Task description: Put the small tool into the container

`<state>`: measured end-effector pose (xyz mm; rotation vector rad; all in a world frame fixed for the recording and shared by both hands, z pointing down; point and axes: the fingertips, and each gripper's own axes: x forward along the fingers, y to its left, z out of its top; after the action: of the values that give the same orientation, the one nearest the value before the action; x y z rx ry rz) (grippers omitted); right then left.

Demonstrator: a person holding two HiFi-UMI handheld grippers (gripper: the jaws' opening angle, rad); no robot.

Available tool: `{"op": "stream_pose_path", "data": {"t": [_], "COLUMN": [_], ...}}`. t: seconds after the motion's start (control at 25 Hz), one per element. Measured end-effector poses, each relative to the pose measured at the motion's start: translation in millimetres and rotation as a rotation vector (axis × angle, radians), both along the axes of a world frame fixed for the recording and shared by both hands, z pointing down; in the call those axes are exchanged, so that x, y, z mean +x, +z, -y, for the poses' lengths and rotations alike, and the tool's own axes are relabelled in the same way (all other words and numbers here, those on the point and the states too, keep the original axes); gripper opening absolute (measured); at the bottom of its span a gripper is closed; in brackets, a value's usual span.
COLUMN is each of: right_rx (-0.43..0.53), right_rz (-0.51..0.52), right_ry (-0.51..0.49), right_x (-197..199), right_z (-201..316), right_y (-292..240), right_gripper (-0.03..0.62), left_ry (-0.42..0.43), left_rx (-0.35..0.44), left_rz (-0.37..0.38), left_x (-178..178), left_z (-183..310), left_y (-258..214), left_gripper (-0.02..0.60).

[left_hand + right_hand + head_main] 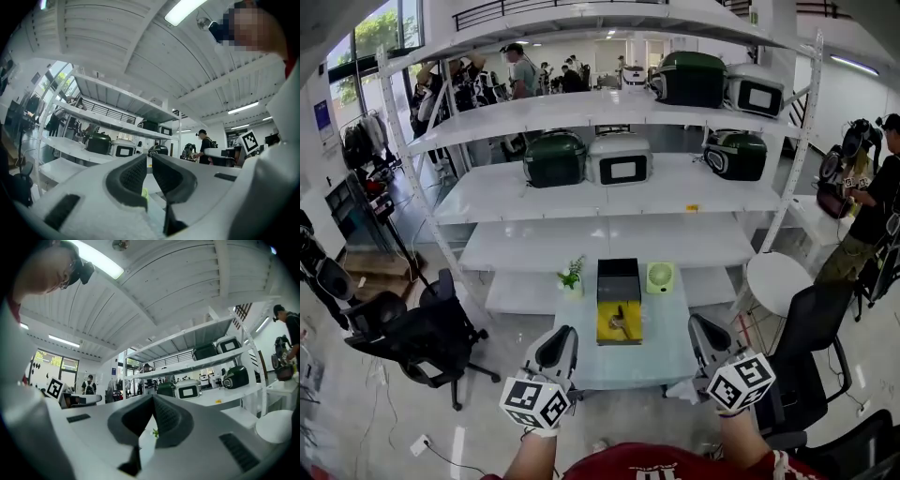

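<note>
"What carries everything here?"
"1 small pale table (pixel 661 330)."
"And directly on it?"
"4 things. A potted plant (pixel 572 277) stands at the far left corner and a black box (pixel 619 278) at mid-back. A yellow container (pixel 607 336) touches the box's near edge, and a green gadget (pixel 660 277) stands just right of the box."

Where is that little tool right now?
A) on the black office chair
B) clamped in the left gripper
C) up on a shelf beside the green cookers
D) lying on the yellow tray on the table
D: the small tool lies on the yellow tray, and the left gripper and right gripper have nothing between their jaws.
</note>
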<state>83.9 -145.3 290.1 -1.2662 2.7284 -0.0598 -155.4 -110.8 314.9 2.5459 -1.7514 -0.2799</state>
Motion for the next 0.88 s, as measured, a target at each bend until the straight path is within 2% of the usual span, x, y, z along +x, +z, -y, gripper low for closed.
{"op": "stream_pose_path", "data": {"t": [0.36,0.88], "right_rx": [0.029,0.058], "right_rz": [-0.002,-0.006], "right_ry": [-0.027,-0.031], "right_x": [3,6], "right_z": [-7,-16], "right_y": [-6,-7], "right_gripper": [0.006,0.003], "left_ry": [-0.041,-0.035], "left_rx": [0.031,0.027], "left_rz": [-0.011,-0.021], "left_x": [6,16], "left_z": [-16,-23], "left_y": [-8,-5], "left_gripper": [-0.005,-0.011]}}
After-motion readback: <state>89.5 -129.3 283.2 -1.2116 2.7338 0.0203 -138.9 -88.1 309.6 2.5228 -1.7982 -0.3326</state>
